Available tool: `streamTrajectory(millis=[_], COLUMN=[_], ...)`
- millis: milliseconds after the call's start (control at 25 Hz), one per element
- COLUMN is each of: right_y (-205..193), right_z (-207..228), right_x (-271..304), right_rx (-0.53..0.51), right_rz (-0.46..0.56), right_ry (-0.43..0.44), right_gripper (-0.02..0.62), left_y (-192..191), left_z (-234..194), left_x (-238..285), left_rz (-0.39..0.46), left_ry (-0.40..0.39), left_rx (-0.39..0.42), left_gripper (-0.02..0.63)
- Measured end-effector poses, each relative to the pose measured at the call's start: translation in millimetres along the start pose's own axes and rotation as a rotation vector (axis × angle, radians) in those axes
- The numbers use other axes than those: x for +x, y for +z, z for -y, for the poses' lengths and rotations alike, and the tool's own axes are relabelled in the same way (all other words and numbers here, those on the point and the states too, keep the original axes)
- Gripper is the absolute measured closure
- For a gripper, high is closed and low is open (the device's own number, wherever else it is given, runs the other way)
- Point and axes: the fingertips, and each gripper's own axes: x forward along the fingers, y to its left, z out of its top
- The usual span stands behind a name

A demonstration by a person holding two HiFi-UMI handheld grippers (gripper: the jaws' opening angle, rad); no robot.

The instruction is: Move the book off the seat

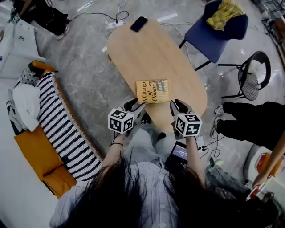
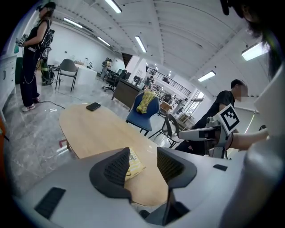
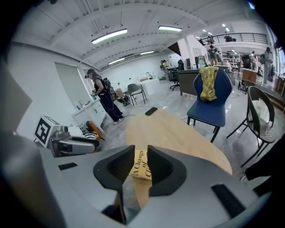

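l tongs [image 1: 136, 106] & r tongs [image 1: 179, 106] apart, empty, near book [image 1: 152, 91] on table [image 1: 147, 53]; phone [image 1: 139, 23] far end.

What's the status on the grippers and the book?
Left gripper open, empty. Right gripper open, narrow gap, empty. Book flat on table, just beyond both. Phone at far end, nothing in the way.

Floor: we see a polished grey stone floor [image 1: 89, 75].
Furniture: we find an oval wooden tabletop [image 1: 151, 58], a blue chair [image 1: 213, 39] draped with a yellow cloth [image 1: 225, 12], a black mesh chair [image 1: 253, 78], and an orange sofa [image 1: 31, 149] under a striped blanket [image 1: 62, 124].
Light: we count long strip lights [image 3: 109, 35] on a white ceiling.
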Motion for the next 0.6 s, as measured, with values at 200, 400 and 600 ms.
streamTrajectory(millis=[200,400,600], right_y=[12,13,3], right_z=[-11,-17,-17], right_x=[-24,-51,-86], right_rx=[-0.059,-0.126,-0.165], right_rz=[0.034,0.052,0.073], right_ry=[0.045,0.108,0.154], right_gripper=[0.504,0.508,0.511], left_y=[12,22,12], left_z=[32,61,96], left_x=[-16,-40,-59], left_rz=[0.043,0.132,0.195], left_ry=[0.014,0.072,0.130], left_rx=[0.033,0.033,0.016], left_gripper=[0.429,0.460,0.472])
